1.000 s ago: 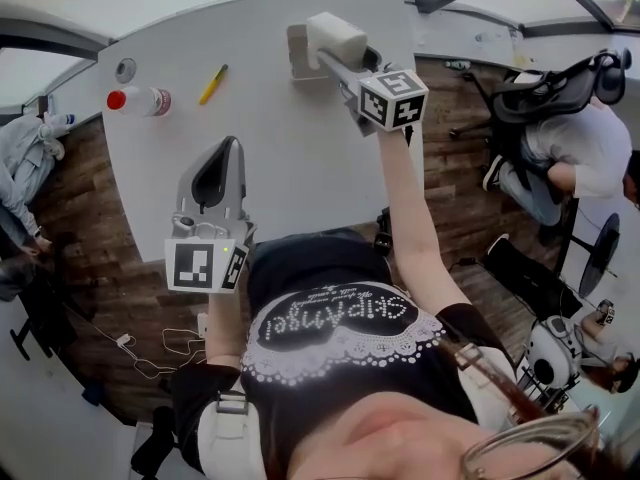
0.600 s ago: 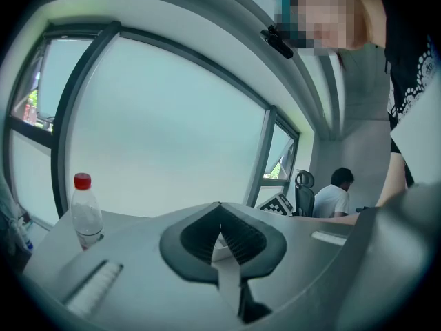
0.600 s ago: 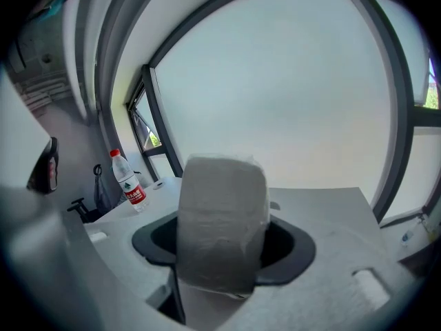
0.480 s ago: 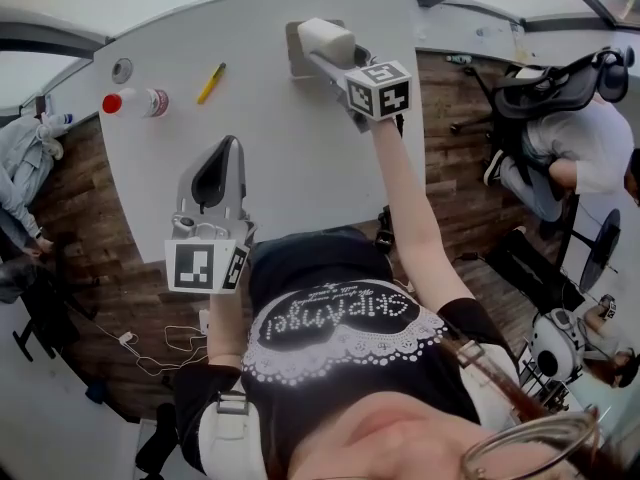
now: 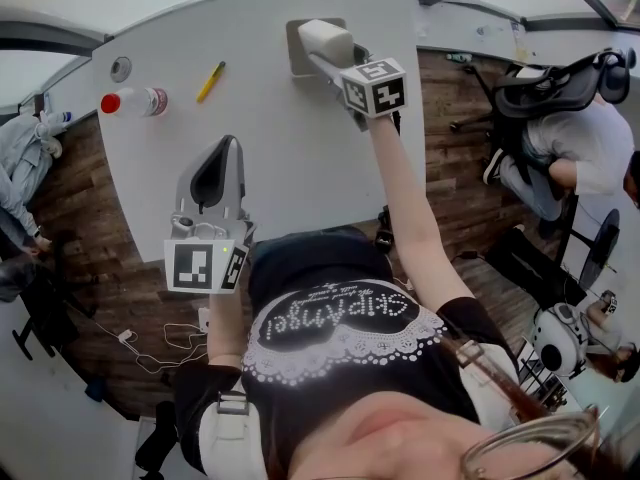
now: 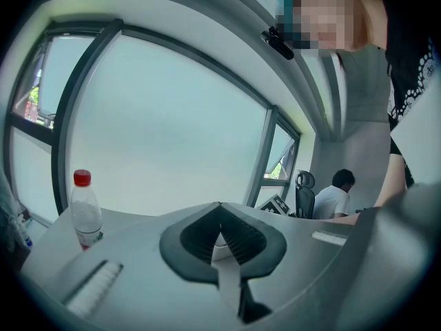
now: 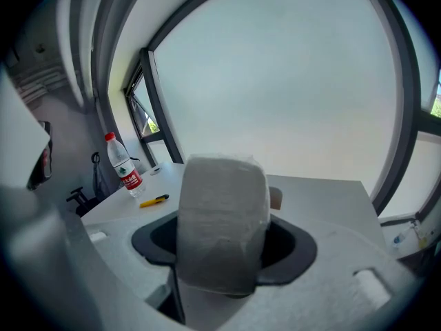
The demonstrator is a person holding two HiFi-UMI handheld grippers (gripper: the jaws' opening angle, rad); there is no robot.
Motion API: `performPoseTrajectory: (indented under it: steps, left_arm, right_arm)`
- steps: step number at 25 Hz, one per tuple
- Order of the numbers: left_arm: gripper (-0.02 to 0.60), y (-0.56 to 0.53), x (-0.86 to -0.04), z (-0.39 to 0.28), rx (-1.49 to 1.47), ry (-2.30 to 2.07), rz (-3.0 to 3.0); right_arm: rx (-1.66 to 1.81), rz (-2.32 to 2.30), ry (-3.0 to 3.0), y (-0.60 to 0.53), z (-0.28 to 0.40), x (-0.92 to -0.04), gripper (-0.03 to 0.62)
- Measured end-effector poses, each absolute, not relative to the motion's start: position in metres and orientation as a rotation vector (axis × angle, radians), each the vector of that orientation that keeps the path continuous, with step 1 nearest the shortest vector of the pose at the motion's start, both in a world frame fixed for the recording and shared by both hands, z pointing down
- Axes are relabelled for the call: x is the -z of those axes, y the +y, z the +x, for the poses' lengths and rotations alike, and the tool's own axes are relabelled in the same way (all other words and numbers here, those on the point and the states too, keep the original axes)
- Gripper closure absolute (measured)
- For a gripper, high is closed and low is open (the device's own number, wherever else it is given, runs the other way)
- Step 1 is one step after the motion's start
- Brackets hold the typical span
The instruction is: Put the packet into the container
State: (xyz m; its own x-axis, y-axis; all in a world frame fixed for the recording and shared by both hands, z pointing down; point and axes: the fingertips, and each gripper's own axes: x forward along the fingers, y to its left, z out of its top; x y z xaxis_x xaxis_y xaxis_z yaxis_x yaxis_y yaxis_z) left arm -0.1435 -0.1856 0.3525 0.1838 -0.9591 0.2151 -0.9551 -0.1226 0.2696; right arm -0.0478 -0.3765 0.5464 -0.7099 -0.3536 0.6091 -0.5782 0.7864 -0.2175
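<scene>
While poised over one container (image 5: 291, 48) at the far side of one table (image 5: 300, 168), clamps one white packet (image 5: 326, 38) in right gripper (image 5: 330, 56).
Shows left gripper (image 5: 215, 173) nearer, jaws pressed together on nothing; also one red-capped bottle (image 5: 140, 100), one yellow pen (image 5: 212, 83).

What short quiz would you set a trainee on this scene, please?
1. True or false: the left claw is shut with nothing in it.
2. What lies on the table between the bottle and the container?
A. a yellow pen
B. a spoon
C. scissors
3. Fill in: in the head view, the right claw holds the packet over the ___.

Key: 1 true; 2 A; 3 container.
</scene>
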Motion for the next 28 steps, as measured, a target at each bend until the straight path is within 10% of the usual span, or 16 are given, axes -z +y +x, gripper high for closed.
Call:
performPoseTrajectory:
  steps: [28]
  left_arm:
    - [0.578, -0.184, -0.348, -0.141, 0.037, -1.793, 2.128]
  right_arm:
    - [-0.575, 0.688, -2.486, -0.376, -0.052, -0.529, 0.290]
